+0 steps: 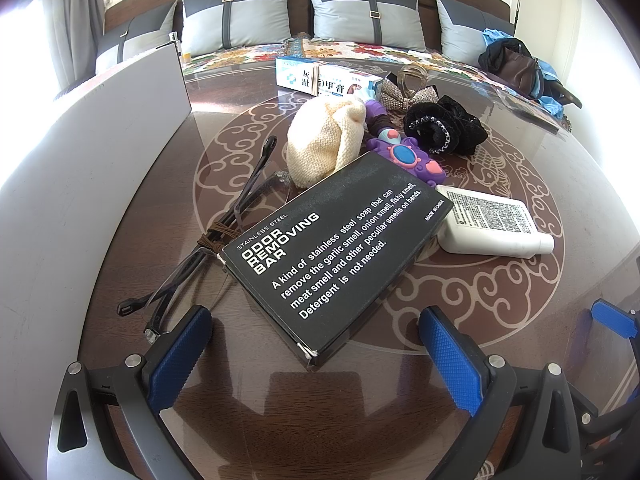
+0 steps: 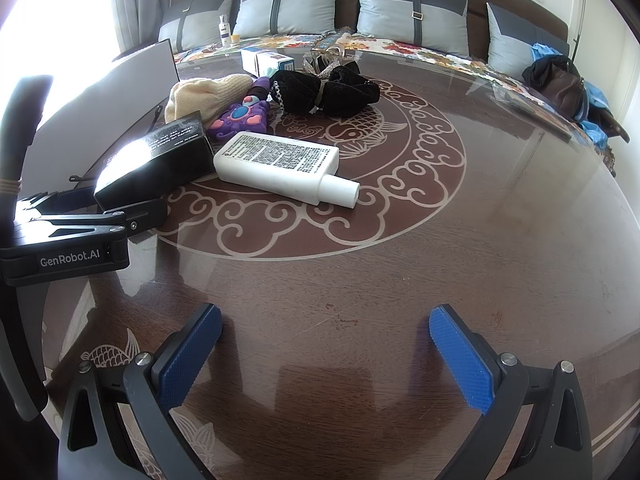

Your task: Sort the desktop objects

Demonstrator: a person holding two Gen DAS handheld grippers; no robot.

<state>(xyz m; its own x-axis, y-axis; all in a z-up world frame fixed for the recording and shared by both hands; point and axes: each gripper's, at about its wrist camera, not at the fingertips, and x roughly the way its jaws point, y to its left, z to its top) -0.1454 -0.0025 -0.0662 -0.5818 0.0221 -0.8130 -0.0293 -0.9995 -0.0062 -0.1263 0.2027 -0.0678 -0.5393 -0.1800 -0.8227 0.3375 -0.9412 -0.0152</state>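
A black "Odor Removing Bar" box (image 1: pixel 336 248) lies on the round table just ahead of my open, empty left gripper (image 1: pixel 316 348). Folded glasses (image 1: pixel 224 232) lie to its left, a white bottle (image 1: pixel 492 220) to its right. Behind are a cream knit hat (image 1: pixel 324 144), a purple toy (image 1: pixel 404 156), a black scrunchie (image 1: pixel 444 124), a silver bow (image 1: pixel 400 94) and a toothpaste box (image 1: pixel 320 76). My right gripper (image 2: pixel 324 352) is open and empty above bare table, nearer me than the white bottle (image 2: pixel 280 164) and black box (image 2: pixel 156 164).
A grey-white storage box (image 1: pixel 92 184) stands along the table's left side. The left gripper's body (image 2: pixel 72 240) shows at the left of the right wrist view. A sofa with cushions (image 1: pixel 368 12) and a dark bag (image 1: pixel 520 68) lies behind the table.
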